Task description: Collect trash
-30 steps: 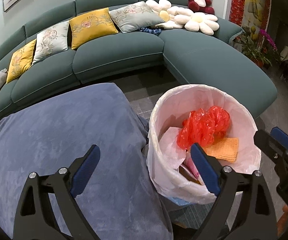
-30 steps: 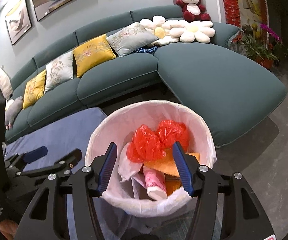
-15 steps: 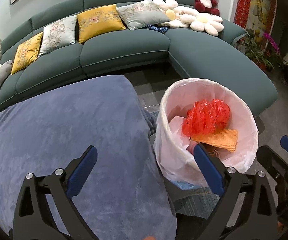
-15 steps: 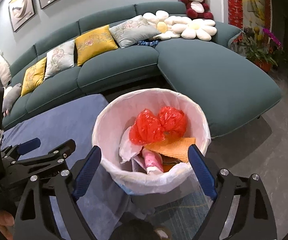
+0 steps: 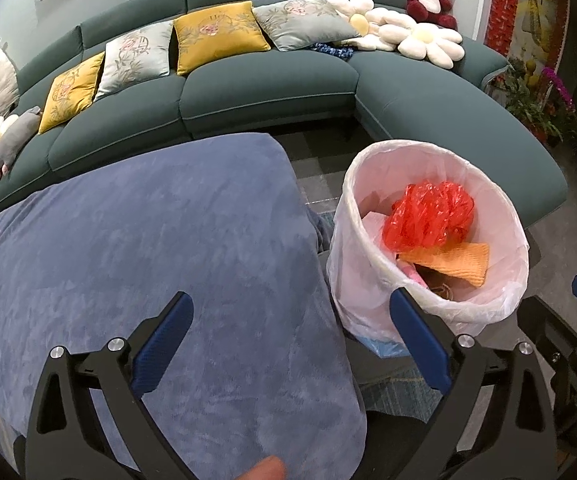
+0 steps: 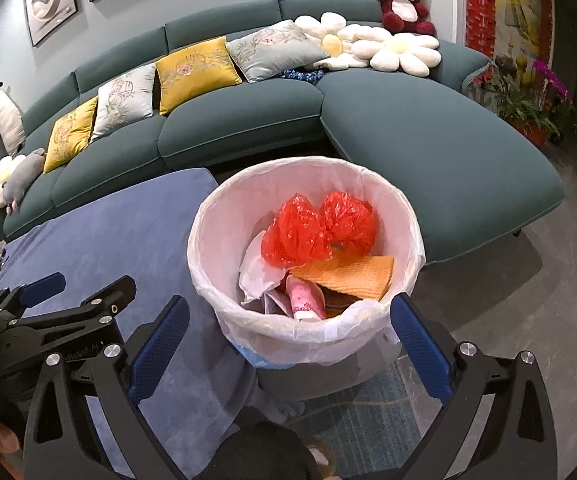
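A round bin with a white liner [image 6: 216,280] stands on the floor beside a table under a blue cloth [image 5: 148,240]. It holds a crumpled red plastic bag [image 6: 316,232], an orange waffle cloth [image 6: 348,276], white paper and a pink tube [image 6: 306,298]. The bin also shows in the left wrist view [image 5: 348,264]. My right gripper [image 6: 288,336] is open and empty, above the bin's near rim. My left gripper [image 5: 292,336] is open and empty over the blue cloth's right edge, left of the bin.
A long teal sofa [image 6: 428,132] with yellow and grey cushions, flower pillows and a red plush bear [image 6: 398,0] curves behind. Potted flowers [image 6: 528,100] stand at the right. A blue-green rug [image 6: 368,412] lies under the bin.
Both grippers have pulled back and up from the bin. The right gripper's jaws have opened wider. The bin's contents have not moved.
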Demonstrator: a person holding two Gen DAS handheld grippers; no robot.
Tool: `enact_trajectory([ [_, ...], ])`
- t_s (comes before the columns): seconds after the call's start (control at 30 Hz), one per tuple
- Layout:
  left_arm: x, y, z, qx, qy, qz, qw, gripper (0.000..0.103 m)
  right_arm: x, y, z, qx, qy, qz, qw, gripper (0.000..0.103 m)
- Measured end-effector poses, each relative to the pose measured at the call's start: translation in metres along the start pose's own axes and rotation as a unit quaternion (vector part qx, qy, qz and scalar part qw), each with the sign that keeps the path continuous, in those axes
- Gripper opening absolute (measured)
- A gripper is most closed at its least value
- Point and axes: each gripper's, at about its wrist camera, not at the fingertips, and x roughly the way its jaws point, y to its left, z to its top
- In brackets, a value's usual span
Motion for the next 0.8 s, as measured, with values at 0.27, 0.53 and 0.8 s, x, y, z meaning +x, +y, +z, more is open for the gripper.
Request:
enact_trajectory([
  [0.27, 0.001, 0.0, -0.007, -0.01, 0.004, 0.006, 0.9999, 0.095, 0.001, 0.0, -0.006, -0.011, -0.001, -0.01, 1.0, 0.097],
  [0.53, 0.006, 0.0, -0.013, -0.016, 0.019, 0.004, 0.9997, 0.095, 0.0, 0.0, -0.01, -0.008, -0.002, -0.009, 1.0, 0.097],
  [0.8, 0.008, 0.004, -0.02, -0.031, 0.025, 0.005, 0.9992, 0.095, 0.001, 0.001, -0.015, -0.019, -0.001, -0.017, 1.0, 0.097],
])
